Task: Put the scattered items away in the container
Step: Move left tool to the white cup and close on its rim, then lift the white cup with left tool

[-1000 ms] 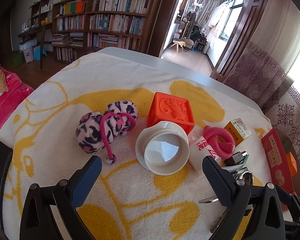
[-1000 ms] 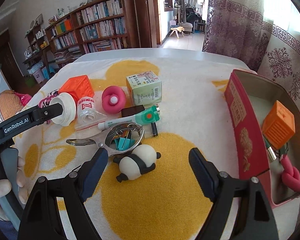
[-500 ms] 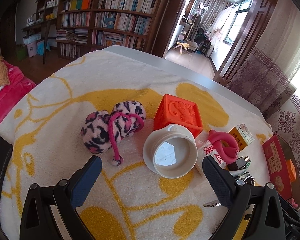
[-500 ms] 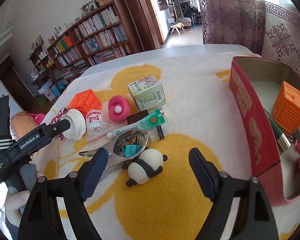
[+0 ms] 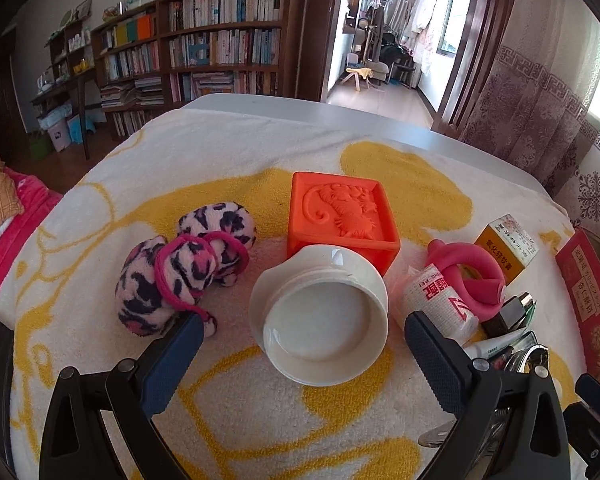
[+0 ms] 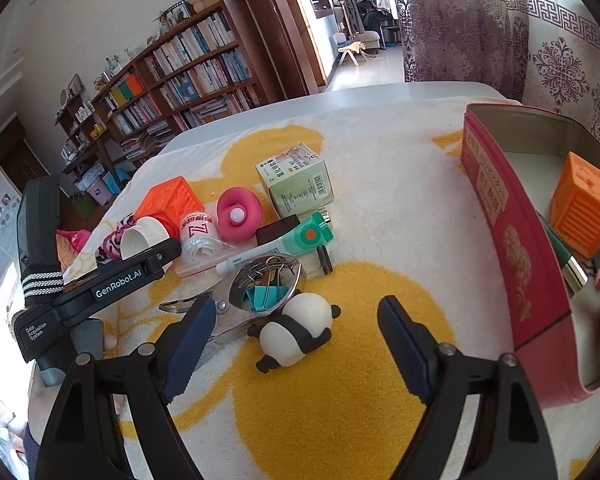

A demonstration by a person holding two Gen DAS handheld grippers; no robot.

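Reaching in, the left gripper (image 5: 300,344) hung with jaws wide and empty around the white jar (image 5: 320,320) at frame centre; closing seemed next, then carrying it to the red box (image 6: 512,248) at right. The right gripper (image 6: 292,336) gaped empty over the panda (image 6: 296,332).

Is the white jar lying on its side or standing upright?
On its side. The white jar lies on the towel, its round mouth facing the left gripper, interior visible.

Jar (image 5: 320,320) hemmed (cube (image 5: 342,216) behind).
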